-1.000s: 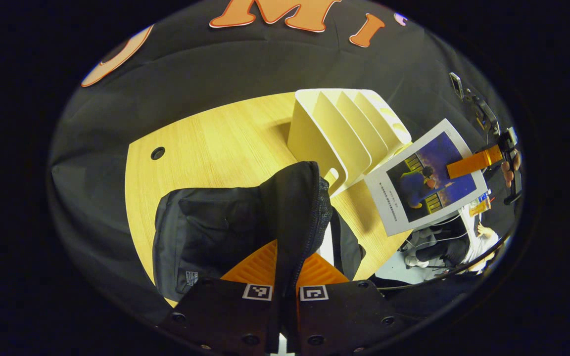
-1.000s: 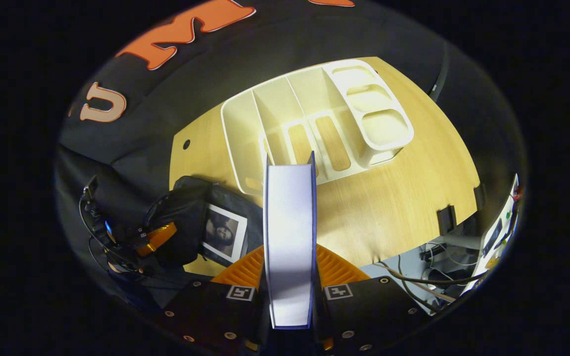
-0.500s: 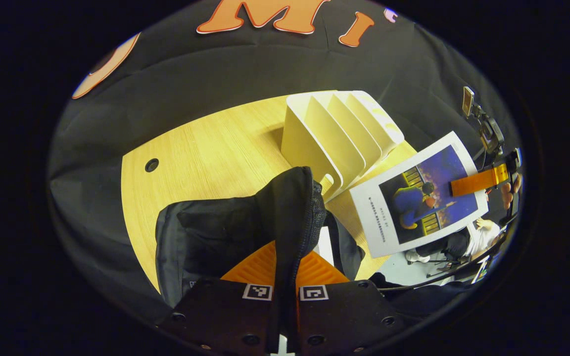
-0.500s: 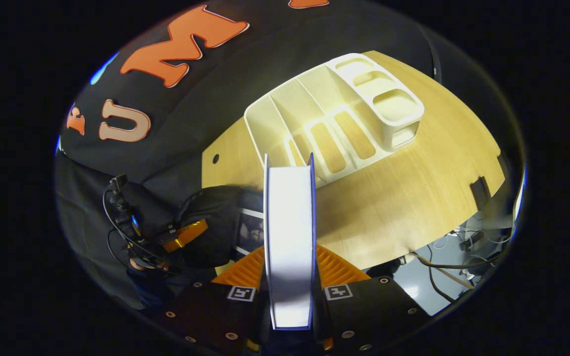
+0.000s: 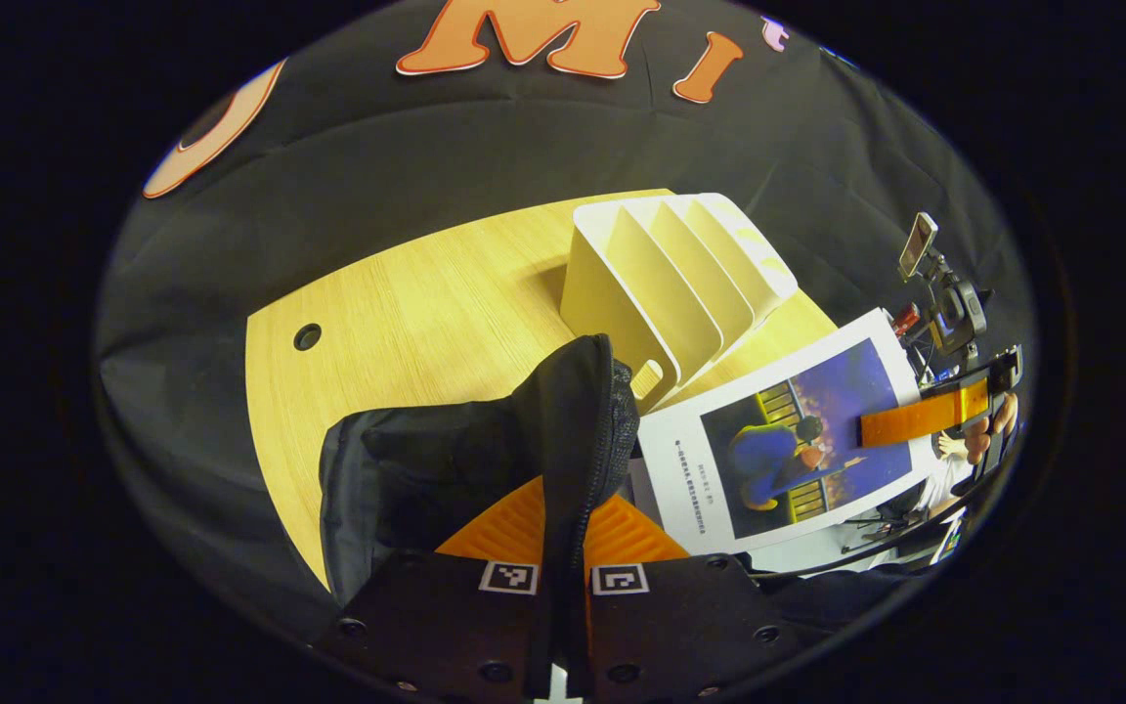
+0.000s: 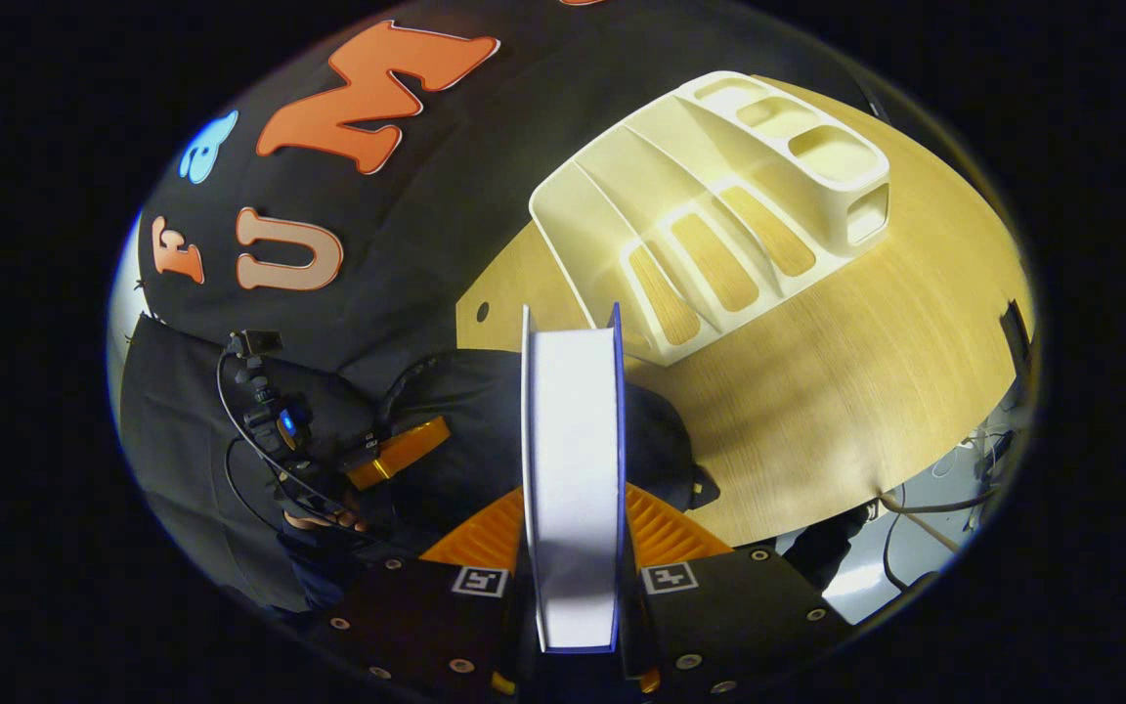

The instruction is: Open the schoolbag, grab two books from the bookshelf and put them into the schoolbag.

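Second book swinging in over the open schoolbag

Nearest, the left claw is clenched on the black schoolbag's zipper lip, holding the mouth up, while the right claw grasps a book upright by its page edge, both fingers pressing its covers. Over the last second that book has drifted from beside the bookshelf to just over the bag's right side; from the left gripper view its cover now overlaps the bag's rim, so the drop into the mouth looks close. Beyond, the white bookshelf stands with its slots bare on the wooden counter. Open counter lies left of the shelf; the bag sits near the counter's front edge, so there is little room there.
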`<action>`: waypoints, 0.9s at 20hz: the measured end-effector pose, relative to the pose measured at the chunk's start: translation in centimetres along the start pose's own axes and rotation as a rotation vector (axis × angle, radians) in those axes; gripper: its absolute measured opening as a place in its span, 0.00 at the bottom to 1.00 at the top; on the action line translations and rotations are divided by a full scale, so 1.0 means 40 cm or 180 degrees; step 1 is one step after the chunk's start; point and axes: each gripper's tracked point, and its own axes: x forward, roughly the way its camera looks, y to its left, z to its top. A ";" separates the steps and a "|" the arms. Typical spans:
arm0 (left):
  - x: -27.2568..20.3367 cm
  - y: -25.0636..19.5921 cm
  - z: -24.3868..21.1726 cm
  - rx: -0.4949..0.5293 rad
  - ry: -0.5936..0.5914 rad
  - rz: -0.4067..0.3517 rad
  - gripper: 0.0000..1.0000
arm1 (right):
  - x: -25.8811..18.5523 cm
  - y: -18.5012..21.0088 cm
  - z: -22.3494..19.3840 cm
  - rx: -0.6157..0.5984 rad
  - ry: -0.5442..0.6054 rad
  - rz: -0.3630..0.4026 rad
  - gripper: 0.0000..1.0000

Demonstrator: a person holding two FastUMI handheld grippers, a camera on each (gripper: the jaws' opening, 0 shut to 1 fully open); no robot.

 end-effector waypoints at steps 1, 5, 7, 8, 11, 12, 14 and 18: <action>-0.002 -0.002 0.007 -0.0011 -0.0018 0.0009 0.06 | 0.008 0.005 -0.002 0.0018 -0.0020 0.0039 0.35; -0.010 0.010 0.018 -0.0088 -0.0063 -0.0023 0.06 | 0.071 0.029 -0.023 0.0100 -0.0045 0.0234 0.35; -0.014 0.008 0.031 -0.0074 -0.0093 -0.0025 0.06 | 0.107 0.038 -0.033 0.0180 -0.0016 0.0334 0.35; -0.016 0.009 0.036 -0.0074 -0.0100 -0.0025 0.06 | 0.119 0.037 -0.044 0.0206 0.0004 0.0361 0.35; -0.026 0.010 0.046 -0.0053 -0.0139 -0.0011 0.06 | 0.172 0.045 -0.054 0.0231 0.0045 0.0415 0.35; -0.027 0.012 0.050 -0.0056 -0.0154 -0.0013 0.06 | 0.186 0.051 -0.054 0.0238 0.0058 0.0437 0.35; -0.029 0.009 0.060 -0.0046 -0.0186 -0.0007 0.06 | 0.210 0.059 -0.053 0.0247 0.0064 0.0478 0.35; -0.038 -0.001 0.072 -0.0062 -0.0236 -0.0017 0.06 | 0.251 0.080 -0.041 0.0220 0.0008 0.0549 0.35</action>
